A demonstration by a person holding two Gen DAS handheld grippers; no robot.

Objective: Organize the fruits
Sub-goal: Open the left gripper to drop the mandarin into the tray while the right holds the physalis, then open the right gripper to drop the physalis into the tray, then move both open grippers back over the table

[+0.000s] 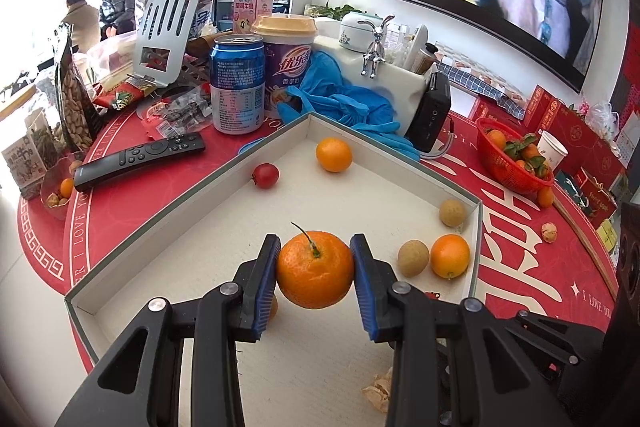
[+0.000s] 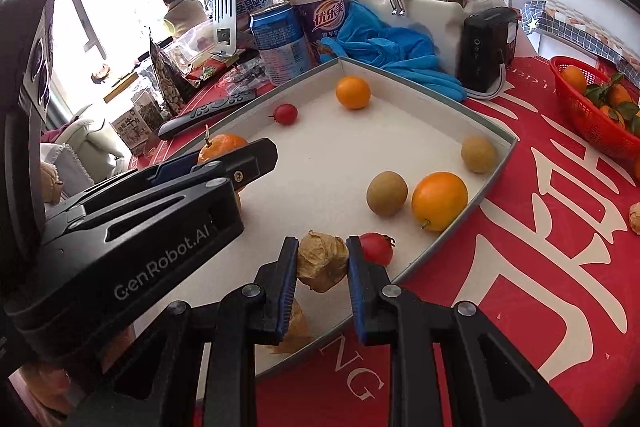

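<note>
My left gripper [image 1: 315, 263] is shut on a stemmed mandarin [image 1: 315, 269], held just above the white tray [image 1: 192, 205]. The right wrist view shows the same gripper [image 2: 230, 155] and mandarin [image 2: 224, 143] at the left. My right gripper [image 2: 322, 261] is shut on a brown papery husked fruit [image 2: 322, 261] over the tray's [image 2: 420, 97] near corner, beside a cherry tomato [image 2: 376, 247]. Loose in the tray are another cherry tomato [image 1: 266, 175], two oranges [image 1: 334, 155] [image 1: 450, 255] and two brown round fruits [image 1: 413, 258] [image 1: 452, 213].
A red basket [image 1: 512, 163] of leafy mandarins stands right of the tray on the red cloth. Behind the tray are a blue can [image 1: 238, 87], a purple cup [image 1: 286, 67], blue gloves [image 1: 344, 99], a black device [image 1: 430, 113] and a remote [image 1: 140, 159]. A husk scrap [image 1: 380, 389] lies in the tray.
</note>
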